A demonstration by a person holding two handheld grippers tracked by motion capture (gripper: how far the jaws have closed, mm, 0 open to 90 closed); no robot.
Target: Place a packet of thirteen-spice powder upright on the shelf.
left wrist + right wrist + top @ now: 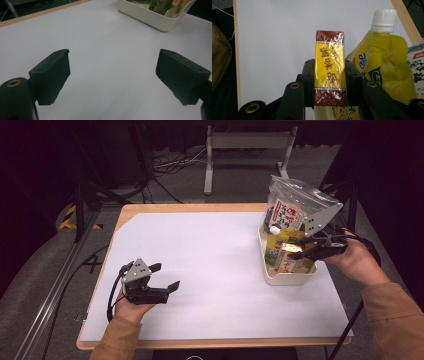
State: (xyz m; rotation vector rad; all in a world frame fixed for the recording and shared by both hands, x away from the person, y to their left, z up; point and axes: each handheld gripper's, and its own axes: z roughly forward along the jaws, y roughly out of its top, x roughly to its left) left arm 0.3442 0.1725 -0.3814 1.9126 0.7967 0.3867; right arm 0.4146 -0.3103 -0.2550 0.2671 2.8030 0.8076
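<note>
One yellow box (329, 67) clamped in right tongs (329, 75); one pouch (379, 62) beside.

The yellow-and-maroon wrapped box (329, 68) carries three maroon Chinese characters running down its face, 调味品. The yellow spout pouch (384, 67) beside it shows blue characters and a green panel with white lettering, too partial to read. The clear bag (417, 67) bears dark print, illegible.

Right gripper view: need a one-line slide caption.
Right gripper clamps a yellow-and-maroon wrapped box beside a yellow spout pouch with a white cap, above the white table.
</note>
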